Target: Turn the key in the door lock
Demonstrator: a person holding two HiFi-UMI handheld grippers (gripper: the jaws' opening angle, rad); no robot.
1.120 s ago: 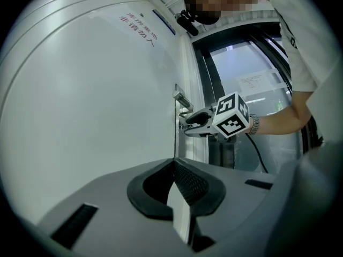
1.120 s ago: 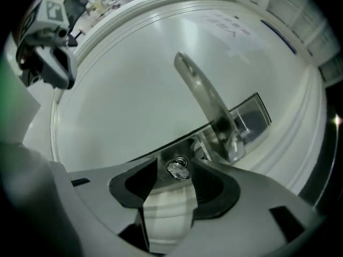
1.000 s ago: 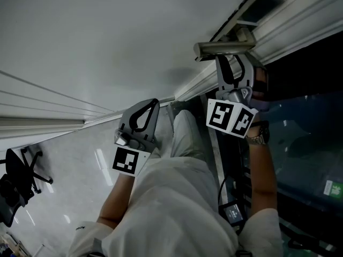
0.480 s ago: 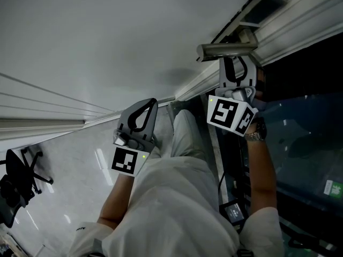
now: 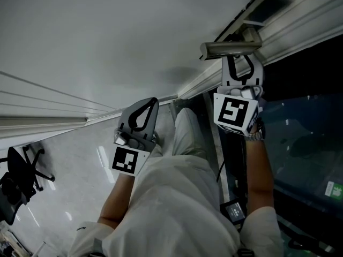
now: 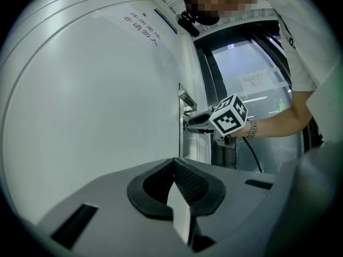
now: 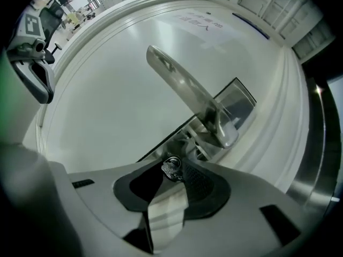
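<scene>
landmark: door handle [image 5: 229,48], a metal lever on the white door [image 5: 107,36]; in the head view it sticks out leftward from its base
key [image 7: 172,168]: just below the handle's base, head pointing out from the door, by the metal lock hardware; shank not visible
right gripper [image 5: 239,60]: right under the handle, pointing at the door; key head sits between the pad tips and they touch it; jaws are opening slightly
right marker cube [image 5: 236,111]: below the handle, at the back of the gripper, one face square to the head camera
left gripper [image 5: 151,103]: well left of and below the handle, pointing at bare door; jaws closed pad to pad, nothing between them
left marker cube [image 5: 127,160]: below the left gripper, further from the handle
watch [image 5: 256,135]: on the right wrist, below the handle, just behind the right cube
glass panel [image 5: 305,143]: dark, right of the handle past the door frame
chair [image 5: 19,175]: black office chair on the floor [image 5: 69,165], far left of and below the handle
contact: left gripper's tips are close to the door; cannot tell if they touch
</scene>
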